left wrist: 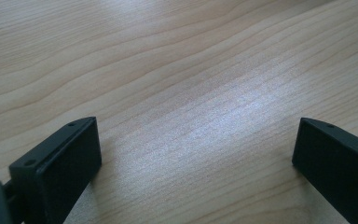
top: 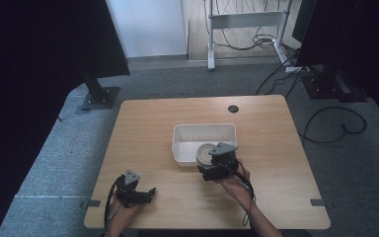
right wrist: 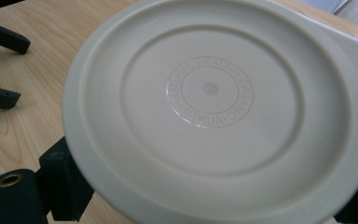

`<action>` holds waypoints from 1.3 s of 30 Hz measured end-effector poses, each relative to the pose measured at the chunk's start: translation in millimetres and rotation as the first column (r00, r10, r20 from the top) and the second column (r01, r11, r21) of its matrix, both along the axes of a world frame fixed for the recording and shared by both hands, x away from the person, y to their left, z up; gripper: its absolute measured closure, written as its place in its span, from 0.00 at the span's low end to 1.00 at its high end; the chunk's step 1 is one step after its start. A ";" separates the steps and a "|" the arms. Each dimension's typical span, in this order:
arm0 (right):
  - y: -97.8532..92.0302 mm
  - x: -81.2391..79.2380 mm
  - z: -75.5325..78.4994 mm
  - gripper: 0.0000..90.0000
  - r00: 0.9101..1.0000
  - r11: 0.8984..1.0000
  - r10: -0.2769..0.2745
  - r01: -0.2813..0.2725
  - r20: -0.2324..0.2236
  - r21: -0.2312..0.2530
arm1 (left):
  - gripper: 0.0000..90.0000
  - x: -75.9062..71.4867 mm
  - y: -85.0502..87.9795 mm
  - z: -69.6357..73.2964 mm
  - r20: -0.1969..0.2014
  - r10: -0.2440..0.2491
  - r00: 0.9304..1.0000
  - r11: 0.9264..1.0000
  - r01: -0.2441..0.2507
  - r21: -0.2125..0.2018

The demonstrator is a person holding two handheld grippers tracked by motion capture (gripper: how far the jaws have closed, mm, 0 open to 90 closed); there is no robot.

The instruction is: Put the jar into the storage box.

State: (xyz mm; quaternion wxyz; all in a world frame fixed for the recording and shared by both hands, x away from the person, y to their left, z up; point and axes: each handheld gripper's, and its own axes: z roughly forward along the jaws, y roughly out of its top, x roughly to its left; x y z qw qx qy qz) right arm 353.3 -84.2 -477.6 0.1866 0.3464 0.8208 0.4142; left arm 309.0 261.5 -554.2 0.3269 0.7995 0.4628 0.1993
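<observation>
Right gripper [top: 211,168] pinched the round cream plastic lid [right wrist: 214,112] by its near rim, jaws pressed against either side, holding it tilted over the near right corner of the white rectangular plastic tub [top: 187,136] at mid-table. Left gripper [top: 150,192] rested low on the pale wooden table [left wrist: 168,70] near the front edge, jaws spread and empty, well apart from the tub. Judged step: carrying the lid at the tub; the next move likely called for lowering it inside and releasing cleanly, without nudging the wall.
</observation>
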 end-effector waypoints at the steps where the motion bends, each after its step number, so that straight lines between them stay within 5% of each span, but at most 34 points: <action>1: 1.0 1.1 0.3 0.11 1.000 1.000 -0.002 0.002 0.002 0.001 | 0.01 0.0 0.0 0.0 0.000 0.000 1.000 1.000 0.000 0.000; 39: 32.9 48.7 -10.1 0.11 0.998 0.998 -0.064 0.064 0.003 -0.021 | 0.01 0.0 0.1 0.0 0.000 -0.001 1.000 1.000 0.001 0.001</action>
